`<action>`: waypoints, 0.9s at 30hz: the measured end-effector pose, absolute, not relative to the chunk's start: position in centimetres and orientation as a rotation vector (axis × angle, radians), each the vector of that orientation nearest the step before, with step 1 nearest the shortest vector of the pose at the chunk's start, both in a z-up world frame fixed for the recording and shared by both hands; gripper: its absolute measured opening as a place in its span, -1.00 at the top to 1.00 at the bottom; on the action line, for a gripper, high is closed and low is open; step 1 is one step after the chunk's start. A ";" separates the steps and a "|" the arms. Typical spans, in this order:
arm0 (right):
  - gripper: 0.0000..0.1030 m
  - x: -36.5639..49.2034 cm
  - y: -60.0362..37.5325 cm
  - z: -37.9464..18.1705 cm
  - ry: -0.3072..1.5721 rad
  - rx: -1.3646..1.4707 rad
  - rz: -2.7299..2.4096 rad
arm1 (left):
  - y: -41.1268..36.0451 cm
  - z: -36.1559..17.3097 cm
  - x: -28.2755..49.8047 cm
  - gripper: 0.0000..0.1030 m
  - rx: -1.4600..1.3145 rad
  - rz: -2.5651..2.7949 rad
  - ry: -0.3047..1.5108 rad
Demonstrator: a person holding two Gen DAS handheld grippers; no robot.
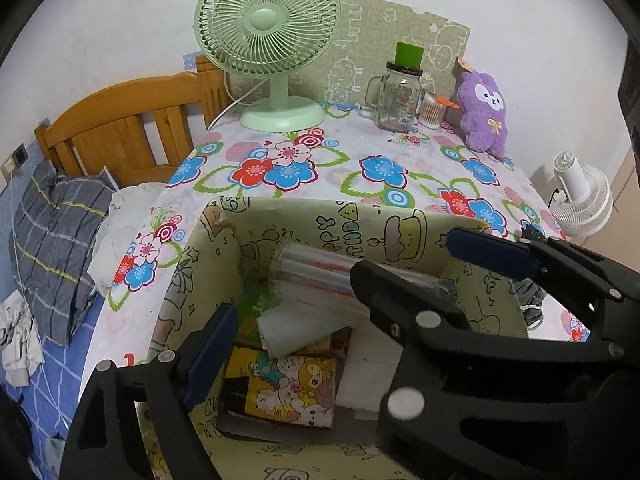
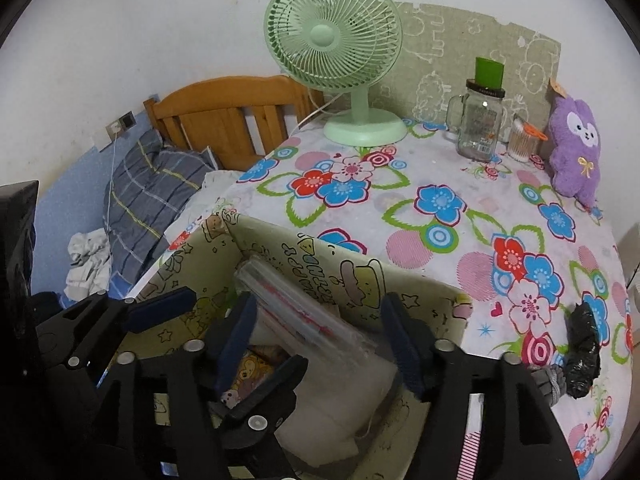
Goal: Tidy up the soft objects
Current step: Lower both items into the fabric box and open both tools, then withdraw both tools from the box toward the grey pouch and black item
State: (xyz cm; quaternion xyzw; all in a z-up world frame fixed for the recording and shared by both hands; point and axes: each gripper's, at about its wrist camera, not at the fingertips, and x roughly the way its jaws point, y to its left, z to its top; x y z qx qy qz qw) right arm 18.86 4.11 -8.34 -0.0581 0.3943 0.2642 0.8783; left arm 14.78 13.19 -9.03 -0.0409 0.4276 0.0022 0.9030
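Jaws of both the left gripper (image 1: 340,292) and right gripper (image 2: 320,340) stand spread, empty, over the cartoon-printed cardboard box (image 2: 352,268). The crumpled black soft bundle (image 2: 582,350) lies upright-long on the floral tablecloth (image 2: 460,184), right of the box, nearer the right gripper.

A home bedroom. Beyond the fingers, a desk (image 2: 460,240) under a flowered cloth carries a green fan (image 2: 336,48) and a purple plush toy (image 2: 574,148). Left of it stands a wooden bed headboard (image 2: 224,116) with a plaid pillow (image 2: 152,192).
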 end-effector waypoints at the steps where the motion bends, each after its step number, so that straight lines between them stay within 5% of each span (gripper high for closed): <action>1: -0.45 18.7 4.0 -8.2 0.817 -0.120 0.546 | 13.1 -8.9 14.7 -0.73 -0.085 0.006 0.881; 27: -0.86 14.3 -0.8 -3.4 0.701 -0.071 0.460 | 9.5 -4.3 10.8 -0.98 -0.050 0.026 0.746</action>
